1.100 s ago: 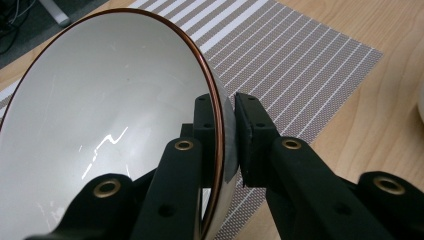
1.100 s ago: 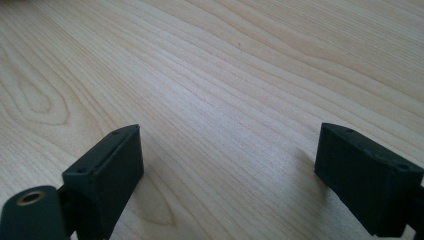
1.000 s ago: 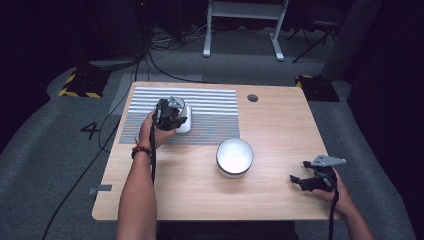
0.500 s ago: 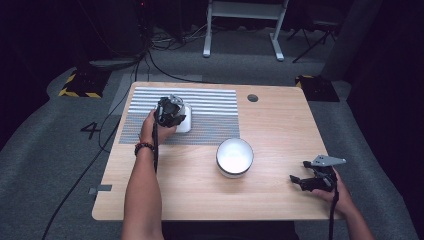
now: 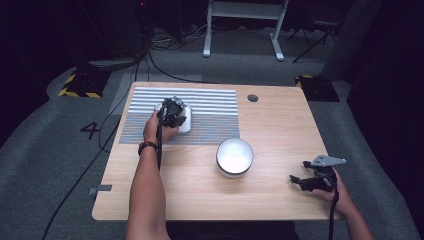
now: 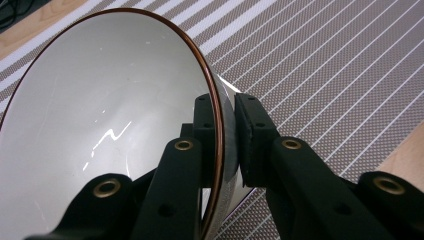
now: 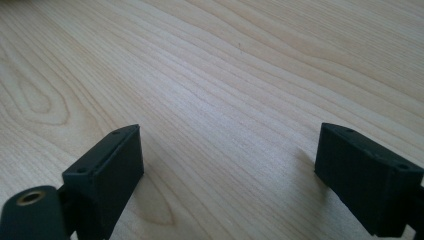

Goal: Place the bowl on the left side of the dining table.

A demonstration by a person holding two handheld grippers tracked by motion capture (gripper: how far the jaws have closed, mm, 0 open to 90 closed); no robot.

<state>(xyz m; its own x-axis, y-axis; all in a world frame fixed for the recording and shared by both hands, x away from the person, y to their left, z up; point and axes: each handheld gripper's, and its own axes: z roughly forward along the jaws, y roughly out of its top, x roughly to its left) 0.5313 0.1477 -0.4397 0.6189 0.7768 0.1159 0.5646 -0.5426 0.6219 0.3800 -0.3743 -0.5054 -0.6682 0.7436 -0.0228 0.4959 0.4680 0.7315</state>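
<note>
While the left gripper (image 6: 227, 135) pinches the rim of the white bowl (image 6: 110, 115) over the striped mat (image 5: 210, 117) at the table's far left, seemingly to set it down, the right gripper (image 7: 227, 170) rests spread-jawed near right.

The left gripper (image 5: 176, 116), its jaws clamped on the rim of a white bowl (image 5: 183, 119), has shifted a little toward the near side of the striped mat (image 5: 210, 120) since a second ago, and it now sits slightly lower. The bowl it carries has gone with it and is tipped on its side, and the person's left forearm (image 5: 149, 180) has drawn back toward the near edge accordingly.
</note>
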